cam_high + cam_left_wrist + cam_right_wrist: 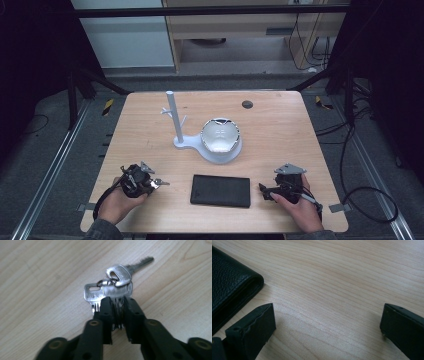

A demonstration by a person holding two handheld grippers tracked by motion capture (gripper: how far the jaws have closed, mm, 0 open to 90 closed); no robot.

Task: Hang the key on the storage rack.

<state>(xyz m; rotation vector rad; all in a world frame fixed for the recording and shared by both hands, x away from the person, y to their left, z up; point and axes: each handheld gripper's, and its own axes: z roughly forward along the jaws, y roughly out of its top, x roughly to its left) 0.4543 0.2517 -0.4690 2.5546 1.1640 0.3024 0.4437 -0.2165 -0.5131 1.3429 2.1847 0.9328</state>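
The left gripper (117, 307) pinches a bunch of keys (112, 286) on the table (280, 130), to the left of the black wallet (220, 190). The right gripper (263, 191), jaws spread wide, rests just right of this wallet.

Even overhead light on the table, dark surround; close views soft at the near edge

High view: table (280, 130) evenly lit from above, short soft shadows under the white stand (176, 125) and the black wallet (220, 190); sides of the frame fall to near black, floor behind dim; picture coarse, small things smeared. Left gripper view: bright, keys (113, 286) fairly sharp with pale glare on the flat metal, the black jaws below them soft and blurred toward the bottom edge, faint shadow beside the keys. Right gripper view: wood grain crisp mid-frame, softer toward the top; near jaw blocks slightly out of focus, a broad soft shadow along the wallet edge (234, 292)
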